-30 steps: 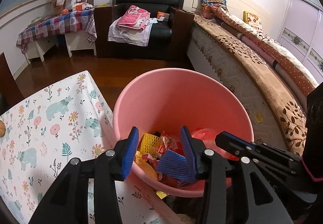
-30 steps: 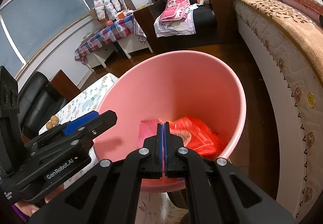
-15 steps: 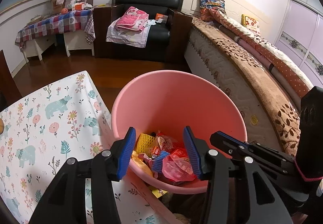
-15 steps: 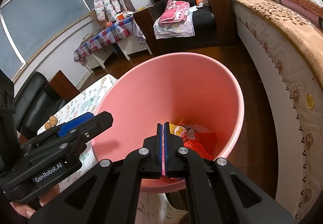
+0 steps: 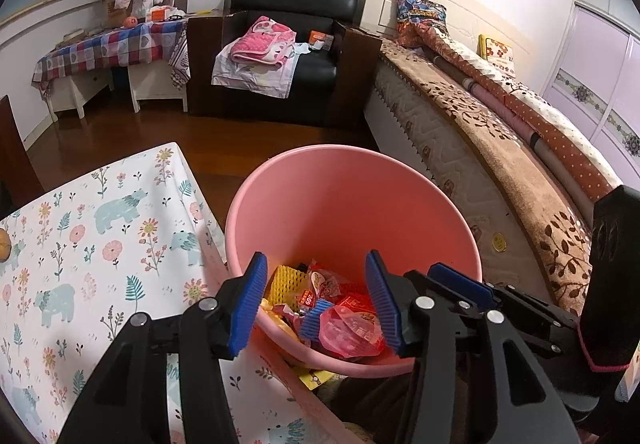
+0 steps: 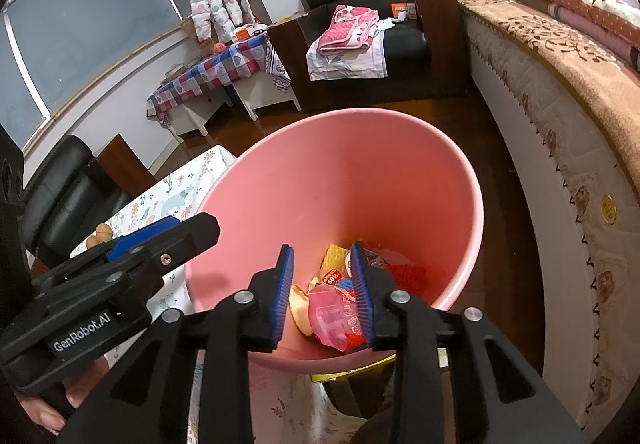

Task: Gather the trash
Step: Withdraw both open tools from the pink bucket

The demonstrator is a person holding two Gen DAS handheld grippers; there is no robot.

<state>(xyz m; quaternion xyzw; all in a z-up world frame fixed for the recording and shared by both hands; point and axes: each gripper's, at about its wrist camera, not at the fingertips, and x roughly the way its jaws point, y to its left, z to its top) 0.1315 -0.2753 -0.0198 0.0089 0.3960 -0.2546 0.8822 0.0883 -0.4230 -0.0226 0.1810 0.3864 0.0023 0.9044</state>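
Note:
A pink plastic bin (image 5: 344, 203) (image 6: 360, 171) stands beside the table and holds several wrappers: a yellow mesh piece (image 5: 284, 280), a blue corrugated piece (image 5: 314, 320), a pink clear packet (image 5: 352, 332) (image 6: 332, 316) and red wrappers (image 6: 408, 276). My left gripper (image 5: 316, 300) hangs over the bin's near rim, its jaws opening wide with nothing between the pads. My right gripper (image 6: 324, 296) is over the same rim, its jaws opening, also with nothing gripped. Each gripper shows in the other's view, the right (image 5: 460, 284) and the left (image 6: 160, 240).
A table with a floral bear-print cloth (image 5: 92, 244) lies left of the bin, with small brown fruits (image 6: 100, 234) on it. A bed (image 5: 500, 131) runs along the right. A black armchair (image 5: 296, 39) with pink clothes and a checked-cloth side table (image 5: 112, 47) stand at the back.
My left gripper let go of the blue corrugated piece and spread wider. My right gripper went from shut to open. More wrappers now lie in the bin.

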